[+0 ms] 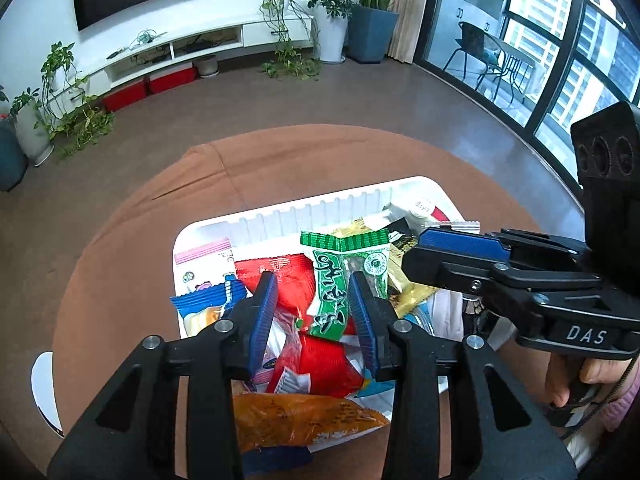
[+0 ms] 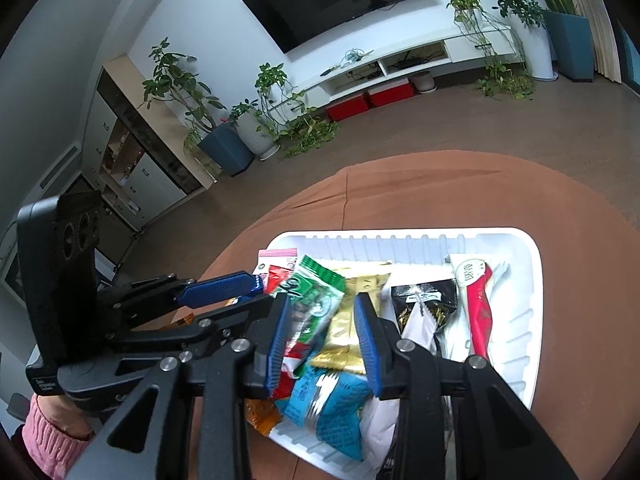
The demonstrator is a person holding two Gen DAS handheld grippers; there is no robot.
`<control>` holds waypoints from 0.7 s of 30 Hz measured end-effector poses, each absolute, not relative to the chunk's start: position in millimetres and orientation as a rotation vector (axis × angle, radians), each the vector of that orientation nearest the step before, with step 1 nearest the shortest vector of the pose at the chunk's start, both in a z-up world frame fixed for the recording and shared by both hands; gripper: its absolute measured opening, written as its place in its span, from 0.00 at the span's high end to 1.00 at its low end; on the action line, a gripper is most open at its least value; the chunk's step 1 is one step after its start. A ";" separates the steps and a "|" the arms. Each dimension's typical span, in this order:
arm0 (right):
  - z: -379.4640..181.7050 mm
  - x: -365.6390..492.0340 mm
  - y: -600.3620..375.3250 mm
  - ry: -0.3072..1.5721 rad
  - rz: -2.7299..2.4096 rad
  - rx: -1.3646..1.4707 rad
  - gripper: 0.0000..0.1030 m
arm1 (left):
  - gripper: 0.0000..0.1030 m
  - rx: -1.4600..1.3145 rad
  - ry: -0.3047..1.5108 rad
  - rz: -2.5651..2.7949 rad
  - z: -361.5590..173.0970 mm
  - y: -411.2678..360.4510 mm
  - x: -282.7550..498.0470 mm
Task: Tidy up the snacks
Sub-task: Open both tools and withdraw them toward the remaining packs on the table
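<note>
Both your left gripper (image 1: pixel 313 308) and right gripper (image 2: pixel 323 336) hang open and empty over the tray (image 2: pixel 534 280); closing carelessly may catch two packets together.

open left tongs (image 1: pixel 314 312), snack-filled tray (image 1: pixel 280 216)

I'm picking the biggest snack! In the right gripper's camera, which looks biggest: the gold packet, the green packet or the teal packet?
1. teal packet, though it lies nearest the camera.
2. and 3. gold packet and green packet look alike; grippers partly cover both.
</note>
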State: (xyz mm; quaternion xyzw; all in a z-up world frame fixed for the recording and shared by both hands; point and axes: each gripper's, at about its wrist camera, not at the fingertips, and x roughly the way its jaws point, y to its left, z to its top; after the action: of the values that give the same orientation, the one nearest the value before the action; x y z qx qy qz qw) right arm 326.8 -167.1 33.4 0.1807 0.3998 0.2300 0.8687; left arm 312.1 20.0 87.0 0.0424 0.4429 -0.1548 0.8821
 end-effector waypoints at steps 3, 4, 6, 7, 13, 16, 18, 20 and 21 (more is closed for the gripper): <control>40.1 317.5 -168.3 0.822 0.486 0.374 0.63 | 0.66 0.092 0.907 -0.319 92.2 21.1 301.9; 41.5 315.5 -168.7 0.819 0.488 0.373 0.63 | 0.66 0.093 0.899 -0.318 94.5 21.7 297.4; 47.2 305.8 -169.3 0.809 0.490 0.361 0.63 | 0.65 0.090 0.884 -0.320 98.8 24.9 286.2; 49.0 300.9 -169.6 0.804 0.491 0.357 0.62 | 0.64 0.086 0.879 -0.323 100.3 26.1 280.5; 63.0 259.5 -167.4 0.782 0.498 0.313 0.54 | 0.62 0.056 0.876 -0.333 100.4 32.6 231.1; 65.6 233.1 -163.7 0.784 0.510 0.291 0.54 | 0.60 0.037 0.898 -0.339 93.4 36.3 207.7; 65.1 211.7 -160.3 0.791 0.513 0.266 0.53 | 0.58 0.019 0.919 -0.343 85.9 37.7 189.1; 63.1 188.5 -156.8 0.800 0.515 0.248 0.51 | 0.57 0.008 0.939 -0.352 76.8 35.7 171.2; 61.9 179.1 -155.5 0.803 0.518 0.241 0.50 | 0.57 0.003 0.951 -0.355 71.4 33.5 164.7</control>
State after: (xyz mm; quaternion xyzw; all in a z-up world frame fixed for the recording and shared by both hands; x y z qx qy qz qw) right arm 179.1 -155.5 61.9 0.1158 0.3855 0.2485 0.8811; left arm 164.7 33.5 71.4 0.0012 0.4553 -0.1701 0.8739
